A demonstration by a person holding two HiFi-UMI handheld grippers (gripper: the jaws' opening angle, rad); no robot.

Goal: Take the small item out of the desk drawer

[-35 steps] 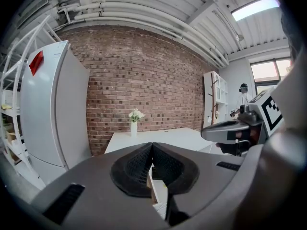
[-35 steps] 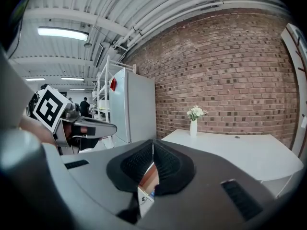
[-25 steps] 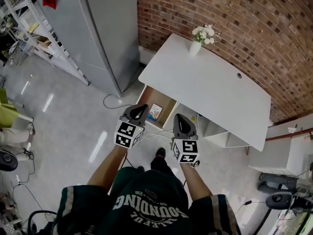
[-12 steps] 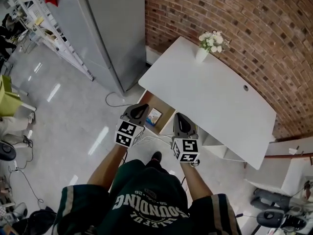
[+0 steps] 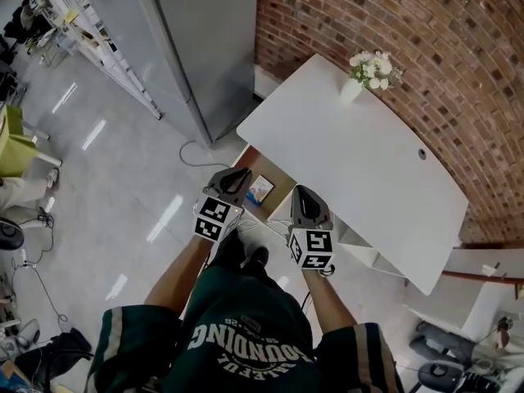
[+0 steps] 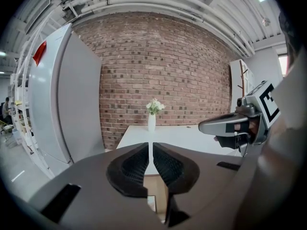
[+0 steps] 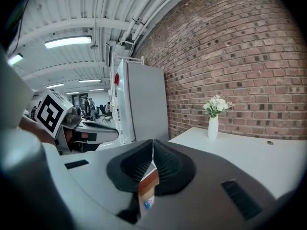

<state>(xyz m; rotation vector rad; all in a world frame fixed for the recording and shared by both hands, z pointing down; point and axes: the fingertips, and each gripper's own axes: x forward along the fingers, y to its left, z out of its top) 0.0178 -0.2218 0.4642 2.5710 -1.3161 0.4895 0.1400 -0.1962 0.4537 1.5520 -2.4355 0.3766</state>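
The white desk [image 5: 368, 170] has its wooden drawer [image 5: 255, 170] pulled out at the front left corner. A small blue-and-white item [image 5: 261, 189] lies inside it. My left gripper [image 5: 237, 173] hovers over the drawer's near left edge, jaws shut and empty, its pads [image 6: 139, 163] meeting. My right gripper [image 5: 302, 191] is held beside it, just right of the drawer, also shut with nothing between its pads [image 7: 165, 164]. Through the slit below the shut jaws of each gripper view, the drawer [image 7: 148, 183] and the item [image 7: 147, 203] show faintly.
A white vase of flowers [image 5: 364, 74] stands at the desk's far corner against the brick wall [image 5: 458, 47]. A tall grey cabinet [image 5: 205, 39] stands left of the desk, with metal shelving [image 5: 90, 31] beyond. Cables [image 5: 190, 159] trail on the floor.
The head view has shifted forward toward the desk, and the person's feet have stepped closer. Both grippers keep the same shut pose side by side near the drawer.
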